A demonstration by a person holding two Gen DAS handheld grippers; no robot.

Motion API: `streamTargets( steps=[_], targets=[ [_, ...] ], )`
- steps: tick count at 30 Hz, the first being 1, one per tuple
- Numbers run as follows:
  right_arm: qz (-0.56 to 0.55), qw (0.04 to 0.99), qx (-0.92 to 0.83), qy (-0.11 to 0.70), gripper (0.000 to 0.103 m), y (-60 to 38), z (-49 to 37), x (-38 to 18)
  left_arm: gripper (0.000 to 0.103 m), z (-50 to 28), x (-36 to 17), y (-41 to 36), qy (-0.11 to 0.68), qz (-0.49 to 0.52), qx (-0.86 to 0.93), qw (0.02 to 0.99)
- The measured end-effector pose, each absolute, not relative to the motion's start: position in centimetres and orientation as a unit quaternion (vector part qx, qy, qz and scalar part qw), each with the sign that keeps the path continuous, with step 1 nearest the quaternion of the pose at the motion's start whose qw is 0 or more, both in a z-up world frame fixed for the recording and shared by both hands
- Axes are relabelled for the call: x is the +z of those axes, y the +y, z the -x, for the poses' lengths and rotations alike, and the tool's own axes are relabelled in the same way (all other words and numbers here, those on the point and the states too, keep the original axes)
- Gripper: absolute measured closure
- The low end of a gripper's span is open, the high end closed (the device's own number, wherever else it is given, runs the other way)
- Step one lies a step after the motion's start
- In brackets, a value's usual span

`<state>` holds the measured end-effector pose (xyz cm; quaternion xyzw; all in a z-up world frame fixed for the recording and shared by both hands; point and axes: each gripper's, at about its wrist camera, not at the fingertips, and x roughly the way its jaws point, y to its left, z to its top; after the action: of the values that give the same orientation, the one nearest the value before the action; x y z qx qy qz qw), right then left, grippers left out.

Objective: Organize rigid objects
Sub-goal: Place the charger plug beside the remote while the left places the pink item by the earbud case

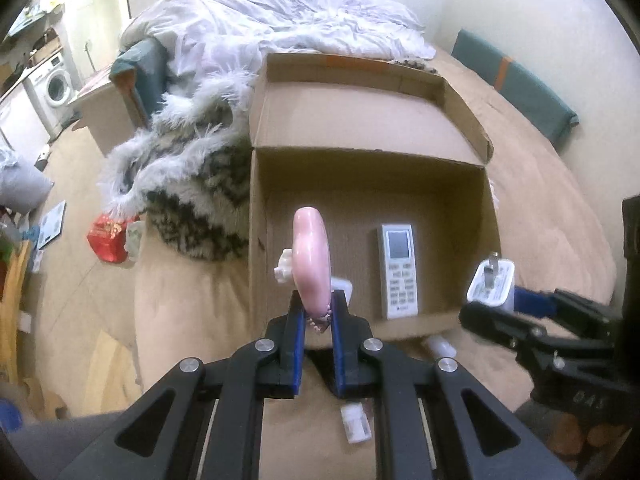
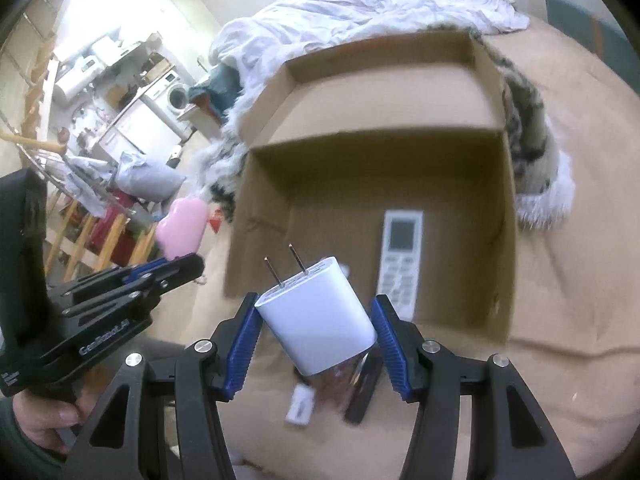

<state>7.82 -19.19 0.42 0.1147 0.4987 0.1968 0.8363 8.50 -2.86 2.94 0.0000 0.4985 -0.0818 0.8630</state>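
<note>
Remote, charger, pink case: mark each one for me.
remote (image 2: 401,256), right wrist view, on its keypad, lying in the box.
charger (image 2: 320,316), right wrist view, on its white body.
pink case (image 1: 311,258), left wrist view, on its glossy edge.

The left gripper (image 1: 318,312) is held level and closed tight on a pink thing (image 1: 311,258). The right gripper (image 2: 316,328) is held beside it and is closed around a white plug (image 2: 318,322).

You are viewing forward along each gripper, close above the bed; both views are sharing the cardboard box (image 1: 372,184) (image 2: 380,184) at 12 o'clock.
</note>
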Motion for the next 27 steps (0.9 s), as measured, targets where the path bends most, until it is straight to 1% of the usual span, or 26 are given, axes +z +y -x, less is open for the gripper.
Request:
streamTargets(
  steps=[5,10,14,18,23,27],
  targets=[
    [-0.112,0.838,0.177,0.503,0.044,-20.0,-11.4,-0.9,0.092,-11.2,1.3,-3.9,0.514,-0.002,-0.085,0.854],
    [-0.119,0.83,0.159,0.521,0.044,-20.9,-13.9,-3.8,0.092,-13.2,-0.9,-5.2,0.521,-0.023,-0.082,0.849],
    [-0.111,0.813,0.138,0.555,0.044,-21.2,-14.5,-6.4,0.092,-14.2,-3.5,-5.2,0.534,-0.027,-0.075,0.842],
    [-0.111,0.802,0.124,0.574,0.044,-21.7,-15.1,-7.9,0.092,-14.8,-5.8,-4.9,0.555,-0.021,-0.06,0.829],
    [-0.115,0.798,0.121,0.579,0.044,-21.5,-15.5,-8.6,0.092,-14.8,-7.3,-4.8,0.565,-0.029,-0.053,0.823],
    [-0.082,0.799,0.114,0.584,0.044,-20.5,-15.6,-9.1,0.092,-14.9,-7.9,-4.6,0.57,-0.024,-0.048,0.82]
  ],
)
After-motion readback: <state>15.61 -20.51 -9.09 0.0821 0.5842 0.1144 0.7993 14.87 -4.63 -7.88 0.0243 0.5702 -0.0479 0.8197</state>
